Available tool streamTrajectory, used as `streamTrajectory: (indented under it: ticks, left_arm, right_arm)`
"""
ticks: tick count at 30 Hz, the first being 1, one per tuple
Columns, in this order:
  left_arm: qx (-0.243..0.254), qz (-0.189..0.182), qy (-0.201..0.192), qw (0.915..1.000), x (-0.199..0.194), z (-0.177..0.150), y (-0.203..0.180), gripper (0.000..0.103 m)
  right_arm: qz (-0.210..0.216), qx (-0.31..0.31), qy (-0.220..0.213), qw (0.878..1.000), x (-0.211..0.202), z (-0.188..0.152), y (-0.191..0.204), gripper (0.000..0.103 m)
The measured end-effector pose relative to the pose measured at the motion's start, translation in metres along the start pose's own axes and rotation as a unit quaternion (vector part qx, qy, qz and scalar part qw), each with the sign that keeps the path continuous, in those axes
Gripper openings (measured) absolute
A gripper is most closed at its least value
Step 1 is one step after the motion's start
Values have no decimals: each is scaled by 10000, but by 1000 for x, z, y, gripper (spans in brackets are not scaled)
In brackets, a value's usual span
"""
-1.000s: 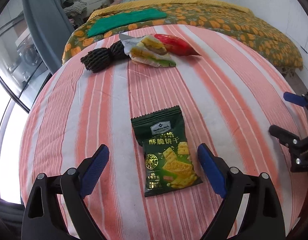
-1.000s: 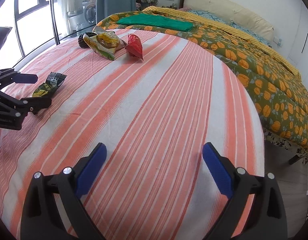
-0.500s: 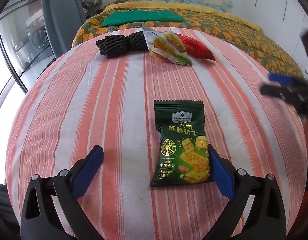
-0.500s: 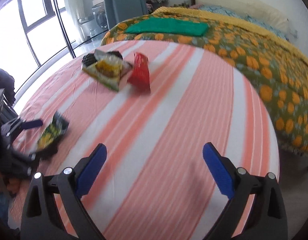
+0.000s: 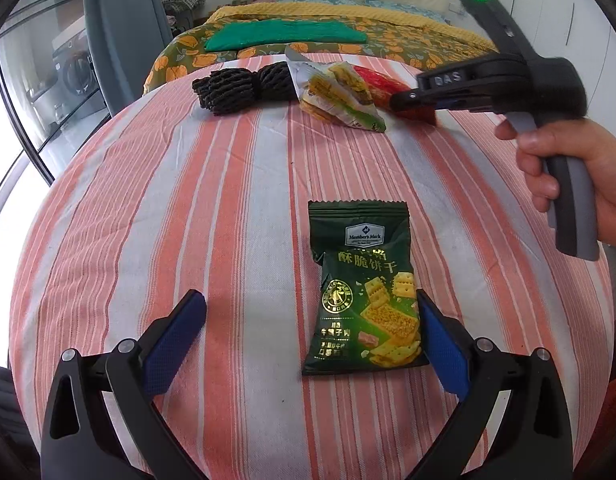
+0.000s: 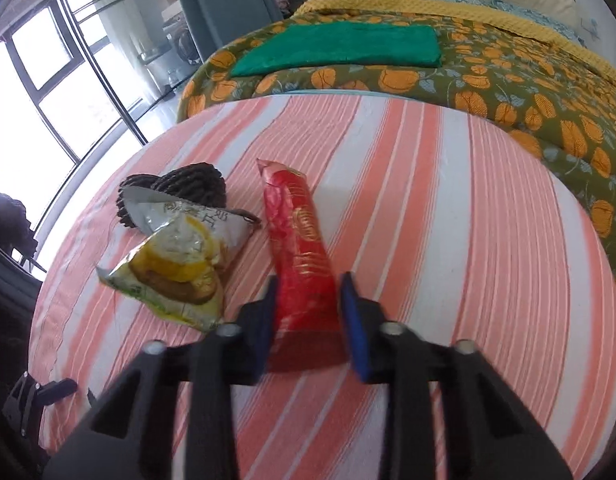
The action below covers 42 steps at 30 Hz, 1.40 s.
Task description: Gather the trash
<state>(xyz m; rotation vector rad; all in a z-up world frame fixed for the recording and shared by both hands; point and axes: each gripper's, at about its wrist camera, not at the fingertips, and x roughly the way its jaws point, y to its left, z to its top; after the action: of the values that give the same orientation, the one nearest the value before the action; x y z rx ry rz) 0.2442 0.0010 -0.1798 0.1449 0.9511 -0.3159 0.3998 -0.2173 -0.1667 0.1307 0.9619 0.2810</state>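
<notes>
A dark green cracker packet (image 5: 364,292) lies flat on the striped table, between the fingers of my open left gripper (image 5: 312,332), nearer the right finger. A red wrapper (image 6: 299,248) lies at the table's far side; its near end sits between the fingers of my right gripper (image 6: 308,308), whose jaws have narrowed close around it. In the left wrist view the right gripper (image 5: 412,102) reaches over the red wrapper (image 5: 382,84). A yellow-green snack bag (image 6: 175,264) lies just left of the red wrapper.
A black knitted bundle (image 5: 243,86) lies behind the yellow-green bag (image 5: 340,94). A bed with an orange-patterned cover (image 6: 508,80) and a green folded cloth (image 6: 340,48) stands beyond the table. Windows (image 6: 55,80) are to the left.
My right gripper has swung across the table to the red wrapper and its jaws have narrowed around the near end. My left gripper has edged closer to the green packet and stays open.
</notes>
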Motion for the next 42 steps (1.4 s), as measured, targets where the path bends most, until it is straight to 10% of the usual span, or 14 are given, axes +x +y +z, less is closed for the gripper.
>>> streamTrajectory:
  ticks: [20,24,33,42]
  left_arm:
    - [15,52,6,10000,0,0,-1,98]
    - [35,-4,22,10000,-1,-1,0,98]
    - [343,-236,189,9990,-16,-7,-4,97]
    - [519,-239,266,9980,-16,-1,-23,68]
  right_arm:
    - [-833,-678,-123,9941,-137,-200,9,34]
    - [-465,-308,-216,9982,-147,-212,2,69]
    - [-193,-53,-234,9995,-178,-197,-15,69]
    - [-272,-525,488,9971,-133,-147,4,59]
